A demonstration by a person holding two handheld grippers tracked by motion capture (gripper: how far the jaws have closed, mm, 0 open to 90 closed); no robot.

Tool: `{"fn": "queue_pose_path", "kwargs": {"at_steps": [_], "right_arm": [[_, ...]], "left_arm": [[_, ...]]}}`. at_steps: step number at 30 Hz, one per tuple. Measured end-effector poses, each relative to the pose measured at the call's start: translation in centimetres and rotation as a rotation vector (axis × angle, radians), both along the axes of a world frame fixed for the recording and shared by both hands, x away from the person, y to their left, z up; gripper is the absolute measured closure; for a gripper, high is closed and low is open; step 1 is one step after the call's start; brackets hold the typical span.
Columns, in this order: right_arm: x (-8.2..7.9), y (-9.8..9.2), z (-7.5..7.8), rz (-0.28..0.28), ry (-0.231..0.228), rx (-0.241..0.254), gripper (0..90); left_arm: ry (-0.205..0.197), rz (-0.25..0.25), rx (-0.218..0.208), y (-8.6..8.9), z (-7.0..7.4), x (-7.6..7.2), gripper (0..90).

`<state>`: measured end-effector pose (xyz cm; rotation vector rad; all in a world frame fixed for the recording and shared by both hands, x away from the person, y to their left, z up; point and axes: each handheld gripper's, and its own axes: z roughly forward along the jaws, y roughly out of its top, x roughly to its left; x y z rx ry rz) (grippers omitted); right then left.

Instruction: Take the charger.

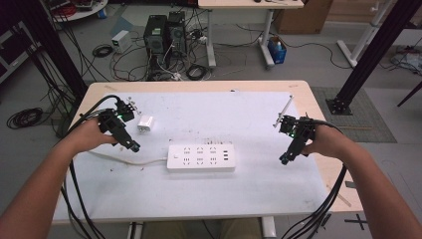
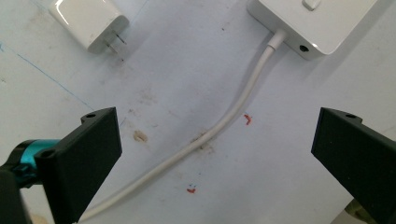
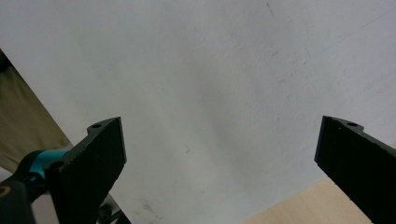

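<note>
A white power strip (image 1: 200,158) lies flat in the middle of the white table mat (image 1: 224,114), its white cord (image 1: 127,161) running off to the left. A small white plug adapter (image 1: 146,124) rests behind the strip's left end. My left gripper (image 1: 133,146) hovers left of the strip, jaws wide open over the cord (image 2: 210,135), with the adapter (image 2: 91,21) and the strip's end (image 2: 313,23) ahead of it. My right gripper (image 1: 284,158) hangs open to the right of the strip, above bare mat (image 3: 210,84), nothing between its jaws.
The mat covers a light wooden table (image 1: 318,114). A thin white stick (image 1: 283,110) rises near the right hand. Beyond the table, computer towers (image 1: 164,35), tangled cables and black frame posts (image 1: 370,55) stand on the floor.
</note>
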<state>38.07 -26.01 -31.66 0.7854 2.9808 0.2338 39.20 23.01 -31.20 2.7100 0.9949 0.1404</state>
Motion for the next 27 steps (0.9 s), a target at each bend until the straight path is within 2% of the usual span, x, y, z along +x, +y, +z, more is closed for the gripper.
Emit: {"fn": "queue_pose_path", "kwargs": {"at_steps": [9, 15, 20, 21, 23, 24, 27], "right_arm": [[-0.1, 0.0, 0.1, -0.003, -0.015, 0.000, 1.3], [-0.2, 0.3, -0.1, -0.007, -0.020, -0.003, 1.3], [0.2, 0.6, 0.0, 0.000, -0.038, 0.011, 1.3], [0.2, 0.6, 0.0, -0.006, -0.038, 0.010, 1.3], [0.2, 0.6, -0.1, -0.005, -0.041, 0.011, 1.3], [0.2, 0.6, 0.0, -0.002, -0.046, 0.012, 1.3], [0.2, 0.5, 0.0, -0.008, -0.047, 0.018, 1.3]], "left_arm": [[-0.003, 0.053, -0.029, 0.0, 0.3, 0.3, 1.6], [-0.005, 0.113, -0.036, 0.3, 0.4, 0.7, 1.6], [-0.054, 0.285, -0.095, 0.9, 0.9, 2.0, 1.6], [-0.061, 0.307, -0.100, 1.0, 1.0, 2.3, 1.6], [-0.061, 0.307, -0.100, 1.0, 1.0, 2.3, 1.6], [-0.085, 0.326, -0.092, 1.0, 0.9, 2.9, 1.6], [-0.091, 0.378, -0.101, 0.9, 0.6, 3.7, 1.6]]}}
